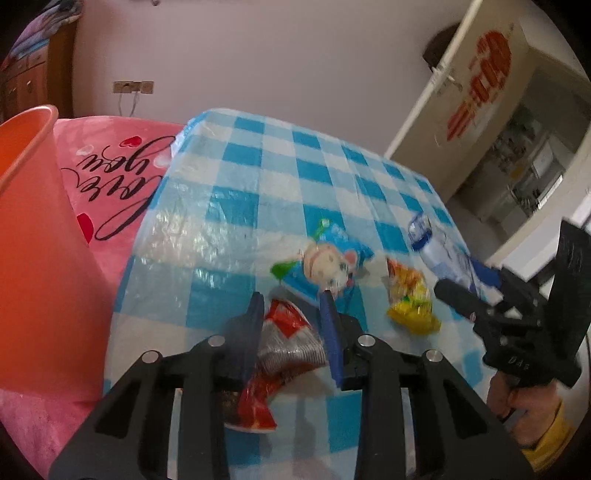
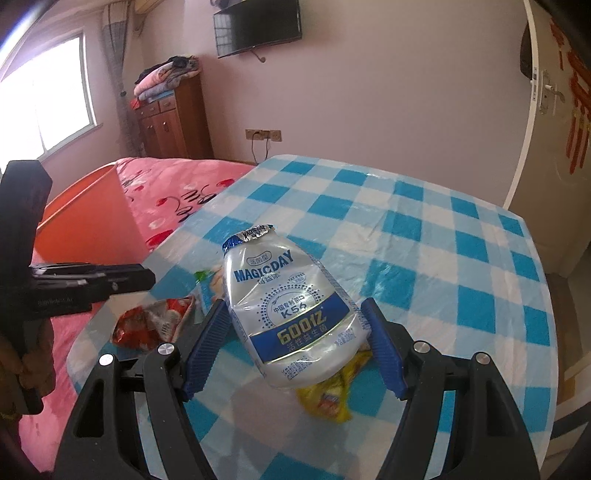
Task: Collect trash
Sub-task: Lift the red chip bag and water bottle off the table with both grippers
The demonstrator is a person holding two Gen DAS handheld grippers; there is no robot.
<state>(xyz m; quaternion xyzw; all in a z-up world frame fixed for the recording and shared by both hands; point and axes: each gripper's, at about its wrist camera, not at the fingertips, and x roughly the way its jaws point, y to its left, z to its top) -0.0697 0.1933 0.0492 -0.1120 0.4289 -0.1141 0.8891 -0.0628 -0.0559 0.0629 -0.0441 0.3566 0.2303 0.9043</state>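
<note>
A home bedroom: pink bedspread [image 2: 173, 184], wooden dresser [image 2: 173, 118], wall-mounted television [image 2: 256, 26].

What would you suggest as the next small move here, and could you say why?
Probably carry both loads left toward the orange bin beside the table. The left gripper is shut on the red wrapper, and the right gripper holds the crushed bottle, so both are full. The blue wrapper and yellow wrapper lying on the table can wait.
</note>
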